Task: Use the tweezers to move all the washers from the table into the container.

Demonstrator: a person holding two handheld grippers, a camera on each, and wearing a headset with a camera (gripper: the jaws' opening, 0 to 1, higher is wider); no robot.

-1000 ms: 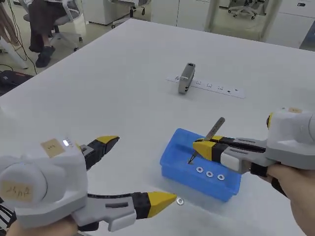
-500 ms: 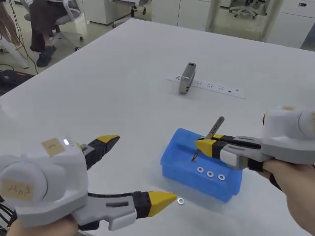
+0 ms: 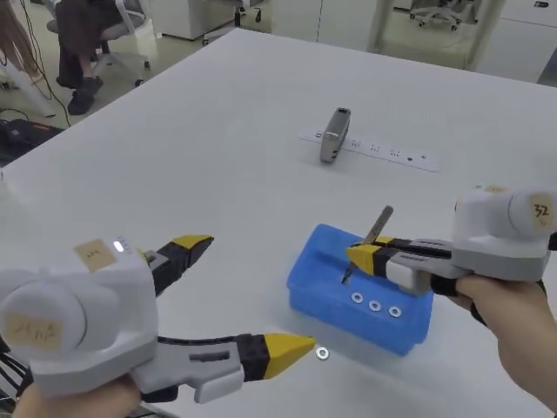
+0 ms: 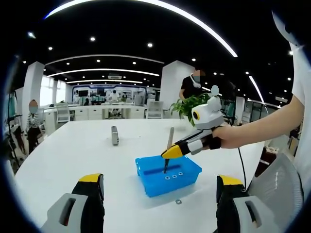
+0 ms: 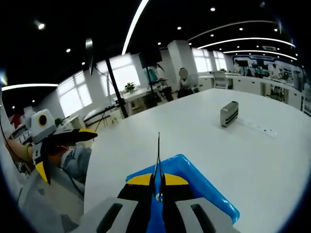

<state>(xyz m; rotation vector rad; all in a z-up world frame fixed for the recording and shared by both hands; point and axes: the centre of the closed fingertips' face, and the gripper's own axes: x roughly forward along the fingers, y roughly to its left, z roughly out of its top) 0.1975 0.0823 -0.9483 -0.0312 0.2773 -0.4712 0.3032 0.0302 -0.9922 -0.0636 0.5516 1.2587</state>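
A blue container (image 3: 344,320) sits on the white table with three washers (image 3: 375,306) in a row inside it. One more washer (image 3: 323,353) lies on the table just in front of it. My right gripper (image 3: 355,255) is shut on the metal tweezers (image 3: 376,228), whose tip points down into the container's left part. My left gripper (image 3: 257,292) stands open to the left of the container, its near jaw tip close to the loose washer. The left gripper view shows the container (image 4: 154,187), the loose washer (image 4: 178,201) and the tweezers (image 4: 169,141).
A white power strip (image 3: 383,152) with a grey block (image 3: 333,135) on its left end lies farther back on the table. Office chairs and a seated person (image 3: 83,35) are beyond the far left edge. Broad bare tabletop (image 3: 174,157) lies to the left.
The tweezers' tip has lifted slightly and drifted a little right inside the container. The left gripper has stayed where it was, open.
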